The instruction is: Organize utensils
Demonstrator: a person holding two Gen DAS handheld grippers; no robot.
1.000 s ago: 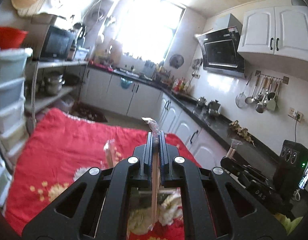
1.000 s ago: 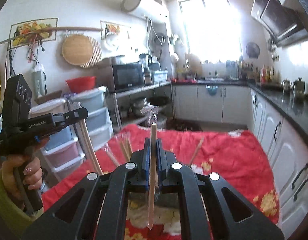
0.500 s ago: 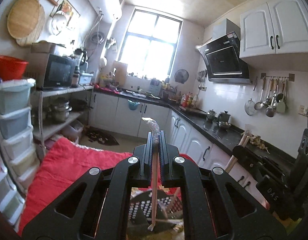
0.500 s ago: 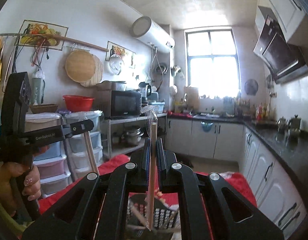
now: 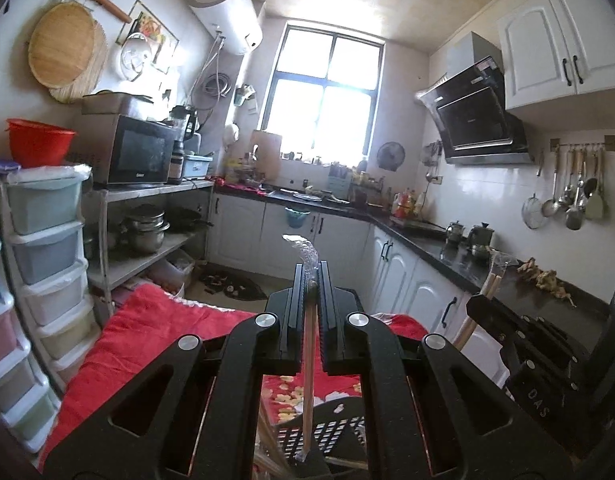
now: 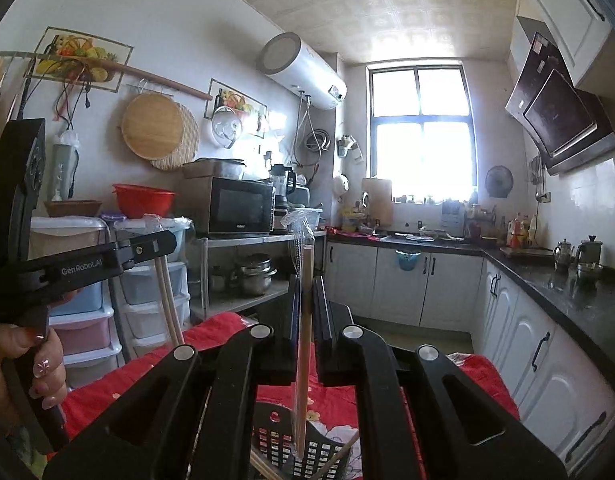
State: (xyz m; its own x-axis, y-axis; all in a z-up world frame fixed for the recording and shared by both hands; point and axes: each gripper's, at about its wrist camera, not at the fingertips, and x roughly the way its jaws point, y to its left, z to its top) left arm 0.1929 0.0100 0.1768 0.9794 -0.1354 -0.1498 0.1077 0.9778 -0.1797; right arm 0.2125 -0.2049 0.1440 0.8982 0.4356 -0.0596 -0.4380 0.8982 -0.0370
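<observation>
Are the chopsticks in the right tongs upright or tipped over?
Upright. In the right wrist view the wrapped chopsticks stand nearly vertical, clamped by the right tongs, with their lower end over the black basket.

"GenRobot.AI" is printed on the left tool [image 6: 163, 241]; "DAS" stands on the right tool [image 5: 473, 306].

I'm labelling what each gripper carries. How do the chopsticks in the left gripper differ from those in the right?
Pose: the left gripper holds its wrapped chopsticks upright; the right gripper's wrapped chopsticks tilt slightly.
Tip: the left pair ends above the black basket; the right pair dips inside the basket.
Shared: both are pale wood in clear plastic sleeves, clamped mid-length.
</observation>
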